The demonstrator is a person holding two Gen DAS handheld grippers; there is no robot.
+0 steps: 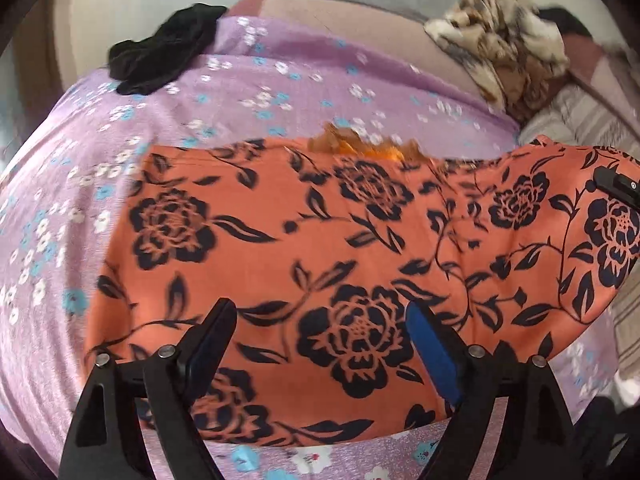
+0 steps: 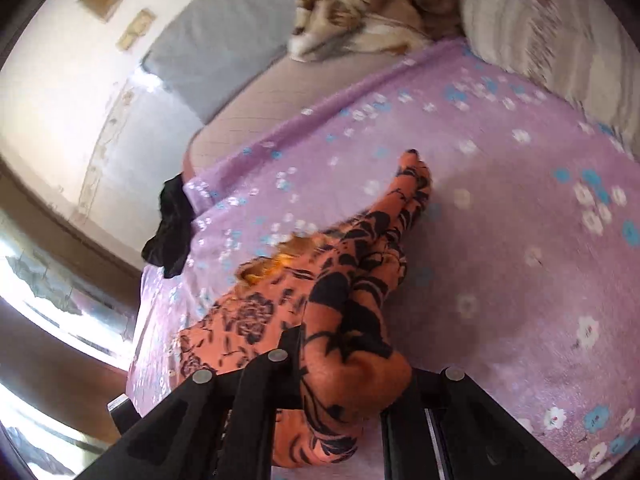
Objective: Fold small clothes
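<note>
Lying across the purple flowered bedspread (image 1: 280, 80), the orange dress with black roses (image 1: 320, 240) is the garment being folded, and everything else is best placed against it. The left gripper (image 1: 320, 332) hovers over the near hem of the dress with its jaws spread wide and nothing between them, probably ready to pin or pick up that edge. The right gripper (image 2: 352, 364) has its jaws clenched on a bunched end of the dress, lifted off the bed, so the cloth runs up from the bedspread in a twisted ridge; that hold looks meant to carry this end over the flat part for a fold. Beyond the dress, at the far edge of the bedspread, sits a black garment (image 1: 164, 56); a brown and cream patterned cloth (image 1: 504, 44) is heaped further back beside a striped pillow (image 2: 540, 20). A pale wall (image 2: 72, 80) rises behind the bed.
</note>
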